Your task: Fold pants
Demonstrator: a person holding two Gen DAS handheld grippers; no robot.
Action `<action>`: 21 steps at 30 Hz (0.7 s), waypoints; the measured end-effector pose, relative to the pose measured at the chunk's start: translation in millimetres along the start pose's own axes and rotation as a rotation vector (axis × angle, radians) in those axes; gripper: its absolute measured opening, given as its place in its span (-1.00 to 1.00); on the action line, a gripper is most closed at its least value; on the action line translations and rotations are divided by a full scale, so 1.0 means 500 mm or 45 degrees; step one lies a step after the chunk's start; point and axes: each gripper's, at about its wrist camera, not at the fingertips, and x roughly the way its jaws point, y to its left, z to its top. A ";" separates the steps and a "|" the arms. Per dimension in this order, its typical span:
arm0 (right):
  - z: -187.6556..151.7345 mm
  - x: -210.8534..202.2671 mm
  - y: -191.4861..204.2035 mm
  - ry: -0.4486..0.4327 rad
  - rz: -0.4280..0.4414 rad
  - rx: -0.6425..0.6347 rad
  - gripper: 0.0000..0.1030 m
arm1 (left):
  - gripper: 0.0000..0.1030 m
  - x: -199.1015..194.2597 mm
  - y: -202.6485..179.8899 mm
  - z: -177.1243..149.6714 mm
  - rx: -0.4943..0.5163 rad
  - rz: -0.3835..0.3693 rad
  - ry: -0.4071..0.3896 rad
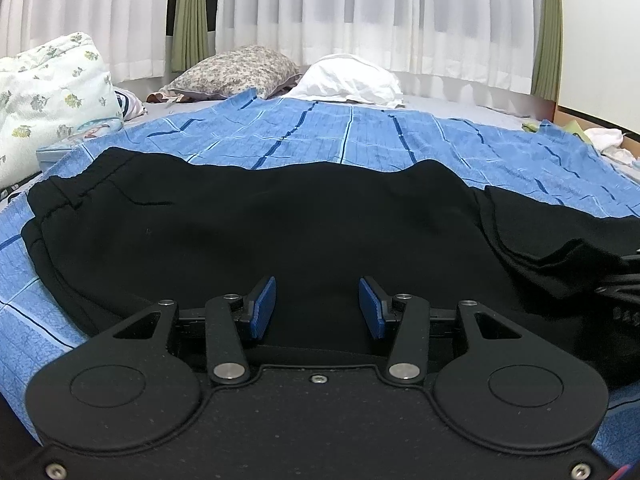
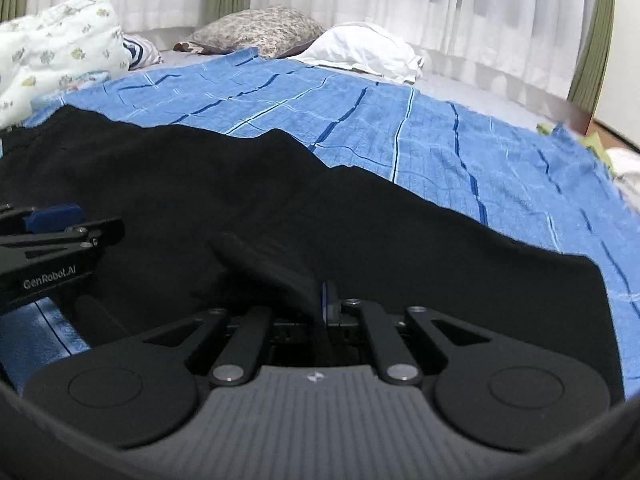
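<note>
Black pants (image 1: 280,232) lie spread across a blue checked blanket (image 1: 360,136) on a bed, waistband at the left (image 1: 60,196). My left gripper (image 1: 318,306) is open, its blue pads (image 1: 264,306) just above the pants' near edge. My right gripper (image 2: 320,304) is shut on a raised fold of the black pants (image 2: 264,268) near their near edge. The pants also fill the middle of the right wrist view (image 2: 280,208). The left gripper shows at the left of that view (image 2: 52,220). The right gripper's edge shows at the right of the left wrist view (image 1: 624,280).
Pillows lie at the bed's far end: a floral white one (image 1: 52,96), a grey patterned one (image 1: 240,72), a plain white one (image 1: 352,80). White curtains (image 1: 360,12) hang behind. Small clothes lie at the far right edge (image 1: 604,140).
</note>
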 end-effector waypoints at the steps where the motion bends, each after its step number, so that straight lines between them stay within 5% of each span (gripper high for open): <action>1: -0.002 -0.004 0.011 -0.008 -0.011 -0.022 -0.85 | -0.12 -0.002 0.003 0.002 -0.012 -0.006 0.004; 11: -0.007 -0.018 0.078 -0.056 0.076 -0.116 -0.59 | -0.12 -0.027 0.047 0.026 -0.115 -0.060 0.052; 21: -0.007 -0.020 0.096 -0.075 0.098 -0.080 -0.71 | -0.12 -0.038 0.054 0.033 -0.118 -0.058 0.042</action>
